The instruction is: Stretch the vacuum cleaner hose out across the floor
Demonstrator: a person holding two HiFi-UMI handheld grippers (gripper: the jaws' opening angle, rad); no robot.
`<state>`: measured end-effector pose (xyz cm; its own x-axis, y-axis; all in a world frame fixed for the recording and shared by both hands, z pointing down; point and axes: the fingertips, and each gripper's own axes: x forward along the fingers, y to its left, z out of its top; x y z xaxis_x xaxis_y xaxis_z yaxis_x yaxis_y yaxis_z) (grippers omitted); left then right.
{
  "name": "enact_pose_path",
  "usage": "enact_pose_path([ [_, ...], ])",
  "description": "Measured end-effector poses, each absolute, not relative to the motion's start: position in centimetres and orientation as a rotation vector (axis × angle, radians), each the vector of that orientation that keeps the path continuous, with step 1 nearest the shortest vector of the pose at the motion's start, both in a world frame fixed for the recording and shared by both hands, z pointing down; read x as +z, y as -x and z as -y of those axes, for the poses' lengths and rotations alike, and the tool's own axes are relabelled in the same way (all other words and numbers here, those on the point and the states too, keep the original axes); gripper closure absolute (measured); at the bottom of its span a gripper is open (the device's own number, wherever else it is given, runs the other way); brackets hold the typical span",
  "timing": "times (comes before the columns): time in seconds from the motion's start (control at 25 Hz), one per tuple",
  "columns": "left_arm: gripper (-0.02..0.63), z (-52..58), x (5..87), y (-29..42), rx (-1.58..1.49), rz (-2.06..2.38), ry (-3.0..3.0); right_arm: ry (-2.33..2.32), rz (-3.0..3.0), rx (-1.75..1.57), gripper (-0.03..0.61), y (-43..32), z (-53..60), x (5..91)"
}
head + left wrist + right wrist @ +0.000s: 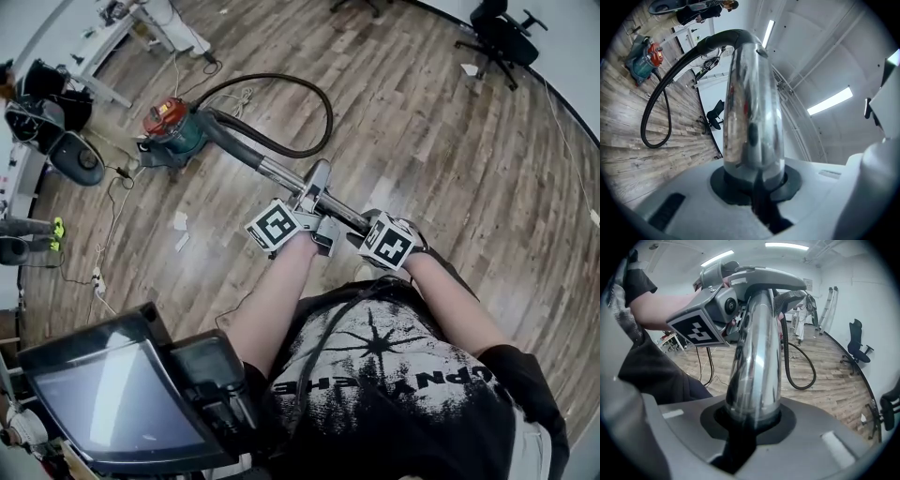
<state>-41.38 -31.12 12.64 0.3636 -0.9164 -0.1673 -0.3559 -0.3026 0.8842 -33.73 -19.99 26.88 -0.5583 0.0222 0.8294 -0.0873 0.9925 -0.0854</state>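
Observation:
The vacuum cleaner (169, 129), red on top with a teal body, stands on the wood floor at upper left. Its black hose (323, 112) curls in one loop on the floor and joins a chrome tube (281, 174) that slants toward me. My left gripper (314, 204) is shut on that tube, and my right gripper (362, 225) is shut on it just behind. In the left gripper view the chrome tube (752, 117) rises out of the left gripper (754, 187), with the hose (654, 101) looping beyond. The right gripper (749, 422) clamps the tube (757, 357); the left gripper's marker cube (699, 329) shows ahead.
An office chair (502, 37) stands at far right, white desk legs (141, 28) at far left. Cables (112, 202) and paper scraps (178, 232) lie left of the tube. Dark gear (56, 131) sits at the left edge. A ladder (829, 305) leans on the far wall.

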Motion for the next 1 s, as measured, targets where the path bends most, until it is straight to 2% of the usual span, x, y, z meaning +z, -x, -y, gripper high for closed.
enact_pose_path([
  [0.4, 0.574, 22.6, 15.6, 43.6, -0.924, 1.119, -1.725, -0.029, 2.082, 0.124, 0.495, 34.4, 12.2, 28.0],
  [0.8, 0.574, 19.7, 15.3, 38.4, -0.938, 1.01, -1.781, -0.077, 2.064, 0.177, 0.495, 30.0, 8.2, 28.5],
  [1.0, 0.574, 19.8, 15.2, 34.0, -0.901, 1.062, -1.794, -0.08, 2.072, 0.176, 0.494, 25.2, 8.4, 28.1],
])
